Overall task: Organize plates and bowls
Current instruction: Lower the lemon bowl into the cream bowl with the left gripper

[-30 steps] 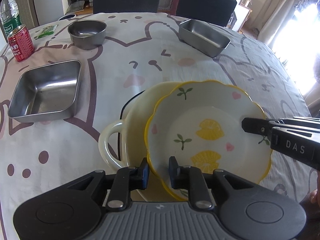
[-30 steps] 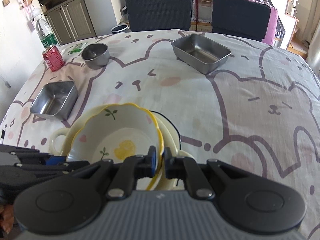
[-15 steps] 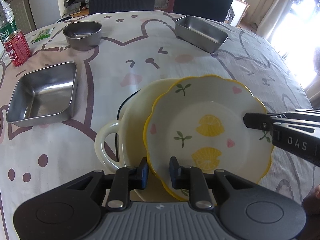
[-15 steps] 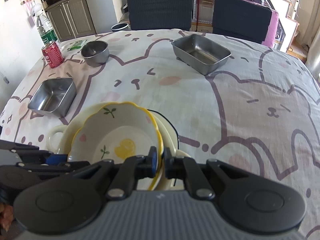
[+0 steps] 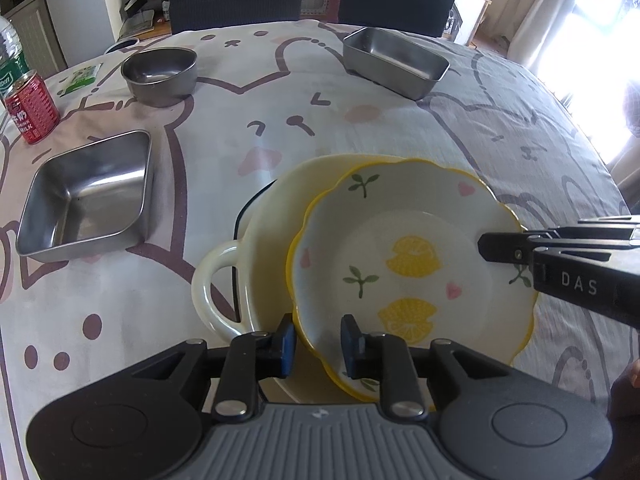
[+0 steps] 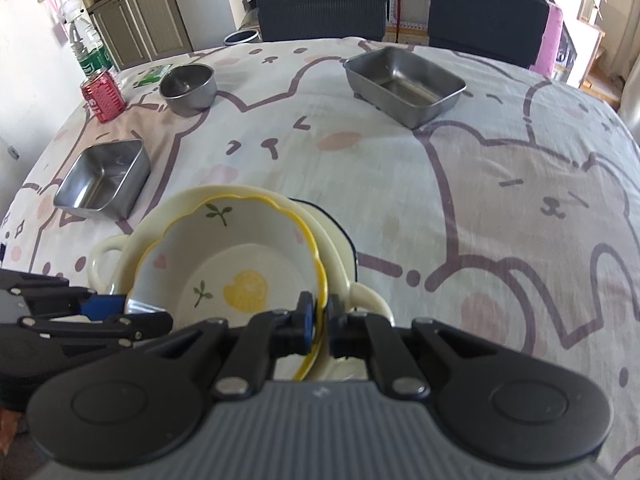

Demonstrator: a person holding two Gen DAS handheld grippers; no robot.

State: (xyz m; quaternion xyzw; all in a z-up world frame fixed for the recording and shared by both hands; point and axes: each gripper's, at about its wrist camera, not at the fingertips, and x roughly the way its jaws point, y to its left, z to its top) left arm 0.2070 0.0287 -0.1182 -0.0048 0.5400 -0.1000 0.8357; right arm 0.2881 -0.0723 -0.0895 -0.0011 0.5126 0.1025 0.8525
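A lemon-print bowl [image 5: 400, 264] with a yellow scalloped rim rests tilted inside a cream two-handled dish [image 5: 264, 216] on the bear-print tablecloth. My left gripper [image 5: 318, 340] straddles the bowl's near rim. Its outer pad is against the rim, and a gap shows in front of the inner pad. My right gripper [image 6: 320, 320] is shut on the opposite rim of the same bowl [image 6: 240, 264], the yellow edge pinched between its pads. In the left wrist view the right gripper [image 5: 486, 246] comes in from the right. The cream dish [image 6: 176, 208] is partly hidden under the bowl.
A square steel tray [image 5: 88, 200] lies left of the dish. A round steel bowl [image 5: 160, 76] and a rectangular steel pan [image 5: 396, 64] stand farther back. A red can [image 5: 32, 108] and a water bottle [image 6: 86, 48] are at the far left. Two dark chairs [image 6: 320, 0] stand behind the table.
Both grippers and the bowl have kept their places. The left jaws stand a touch wider than before.
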